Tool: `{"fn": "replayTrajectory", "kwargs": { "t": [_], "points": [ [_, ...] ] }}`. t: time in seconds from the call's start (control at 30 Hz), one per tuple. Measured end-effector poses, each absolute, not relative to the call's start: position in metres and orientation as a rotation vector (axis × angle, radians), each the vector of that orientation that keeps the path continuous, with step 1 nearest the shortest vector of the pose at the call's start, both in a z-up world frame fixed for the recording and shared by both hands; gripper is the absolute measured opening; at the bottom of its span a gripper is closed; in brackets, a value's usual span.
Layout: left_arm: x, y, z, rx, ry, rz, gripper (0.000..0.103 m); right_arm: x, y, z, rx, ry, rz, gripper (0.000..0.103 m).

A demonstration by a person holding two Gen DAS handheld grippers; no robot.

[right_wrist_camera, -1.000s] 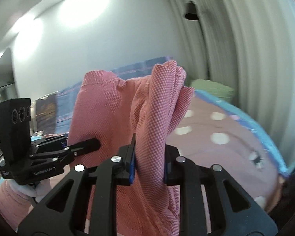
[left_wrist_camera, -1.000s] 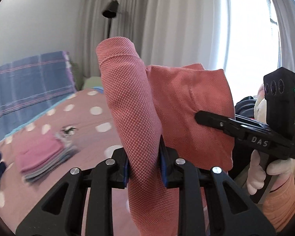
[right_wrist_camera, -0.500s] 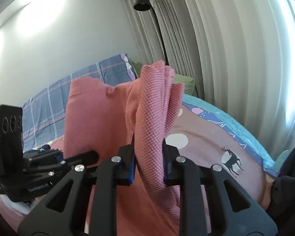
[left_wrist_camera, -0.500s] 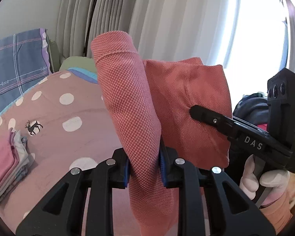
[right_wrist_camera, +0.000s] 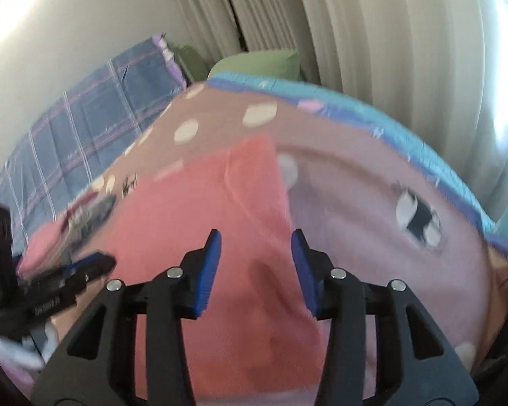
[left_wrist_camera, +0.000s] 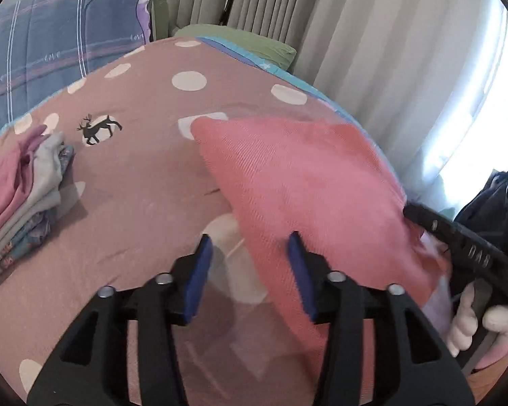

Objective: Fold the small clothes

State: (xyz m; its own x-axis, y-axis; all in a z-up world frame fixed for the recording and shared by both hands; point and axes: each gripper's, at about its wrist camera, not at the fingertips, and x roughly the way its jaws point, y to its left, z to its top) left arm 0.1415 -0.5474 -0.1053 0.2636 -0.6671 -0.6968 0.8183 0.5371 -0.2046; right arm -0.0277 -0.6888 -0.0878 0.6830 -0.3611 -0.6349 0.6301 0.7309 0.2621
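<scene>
A: Left wrist view: shirt is down on the bed, spread toward the window side, near edge lying between the pads of the left tongs. Knit, light, floppy. No stiffness, so it drapes and creases wherever it's dropped. Not slippery by the look of the weave.

B: Grip state?

A: Both tongs opening, about half gape. Left: cloth passes between the blue pads but they're clear of it, nothing held. Right tongs: same, pink fabric under and between the pads, no pinch.

B: Where to take it next?

A: My call: pinch at a hem or corner, two layers at most. Grab mid-panel and it bunches. Fold edge near the right tongs looks the easiest bite.

B: Versus a second back?

A: Then both tongs were clamped on bunched fabric, shirt hanging in the air in front of the curtains. Now it's been laid flat and let go; both cameras tipped down onto the bedspread.

B: Anything else around?

A: Folded stack at the left, well apart from the shirt. Person's hand on the right tongs' handle at the frame edge. Right wrist view is motion-blurred, so shirt outline there is rough.
</scene>
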Motion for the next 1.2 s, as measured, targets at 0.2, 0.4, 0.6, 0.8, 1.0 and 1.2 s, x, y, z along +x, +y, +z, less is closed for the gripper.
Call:
{"fn": "replayTrajectory", "kwargs": {
  "t": [0.2, 0.4, 0.6, 0.8, 1.0, 1.2],
  "points": [
    [0.139, -0.542, -0.103, 0.219, 0.808, -0.992, 0.054, -0.037, -0.674, -0.114, 0.507, 0.64, -0.622, 0.051],
    [0.088, -0.512, -0.066, 0.283, 0.672, -1.047, 0.056, -0.071, -0.612, -0.067, 0.399, 0.578, -0.627, 0.075],
    [0.038, -0.453, -0.024, 0.21, 0.561, -1.038, 0.083, -0.107, -0.542, -0.017, 0.279, 0.464, -0.592, 0.1],
    [0.003, -0.412, 0.008, 0.224, 0.473, -0.946, 0.101, -0.136, -0.505, 0.013, 0.243, 0.401, -0.568, 0.101],
    [-0.028, -0.387, 0.028, 0.224, 0.45, -0.903, 0.101, -0.155, -0.494, 0.021, 0.276, 0.46, -0.596, 0.101],
    [-0.049, -0.377, 0.028, 0.223, 0.465, -0.903, 0.101, -0.164, -0.484, 0.02, 0.265, 0.483, -0.599, 0.101]
  ]
}}
